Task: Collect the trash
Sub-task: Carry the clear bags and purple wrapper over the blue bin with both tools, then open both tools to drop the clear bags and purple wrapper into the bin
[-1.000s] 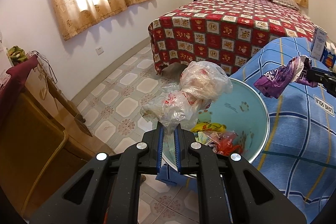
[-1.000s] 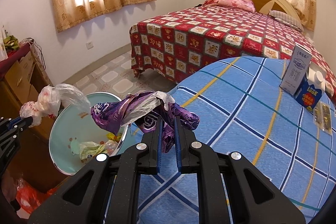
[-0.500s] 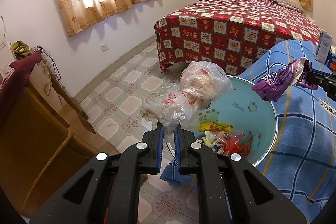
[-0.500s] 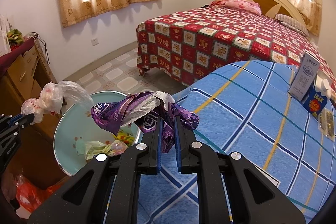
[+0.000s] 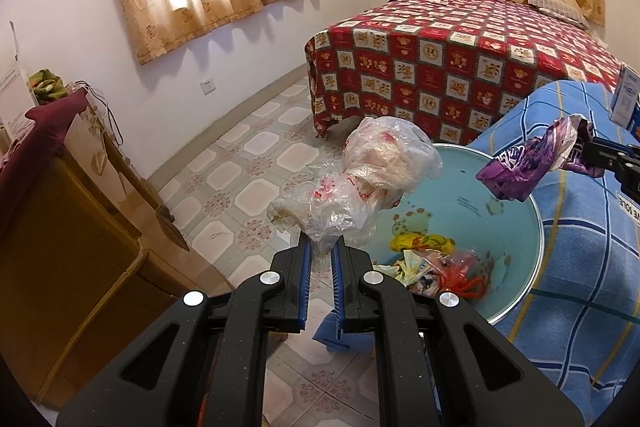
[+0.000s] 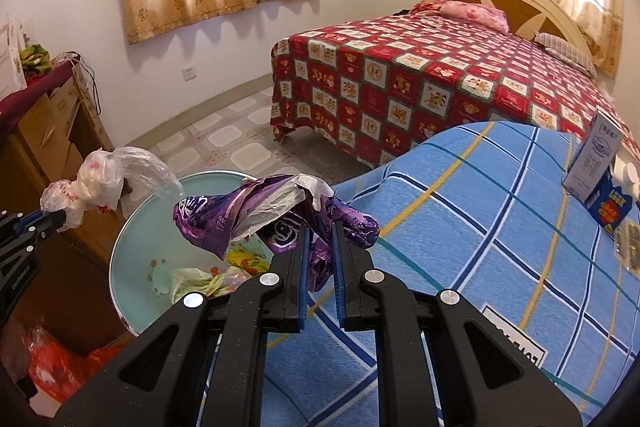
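My left gripper (image 5: 320, 247) is shut on a crumpled clear plastic bag (image 5: 368, 179) with red print, held over the near rim of a light blue bin (image 5: 516, 227). Coloured wrappers lie at the bin's bottom. My right gripper (image 6: 320, 231) is shut on a purple and white wrapper (image 6: 248, 215), which hangs over the bin (image 6: 136, 239) at the edge of the blue checked bedspread (image 6: 480, 211). In the left wrist view the purple wrapper (image 5: 528, 159) hangs above the bin's far rim. In the right wrist view the clear bag (image 6: 100, 179) and left gripper (image 6: 56, 219) show at left.
A bed with a red patterned cover (image 5: 460, 67) stands behind the bin. A wooden dresser (image 5: 72, 235) is at left. Cartons (image 6: 600, 167) stand on the blue bedspread at right. A red bag (image 6: 60, 359) lies on the floor by the bin. Tiled floor (image 5: 240, 179) lies between.
Both views have shifted slightly left, so the bin now sits further right in each. Both grippers still hold their trash over the bin as before.
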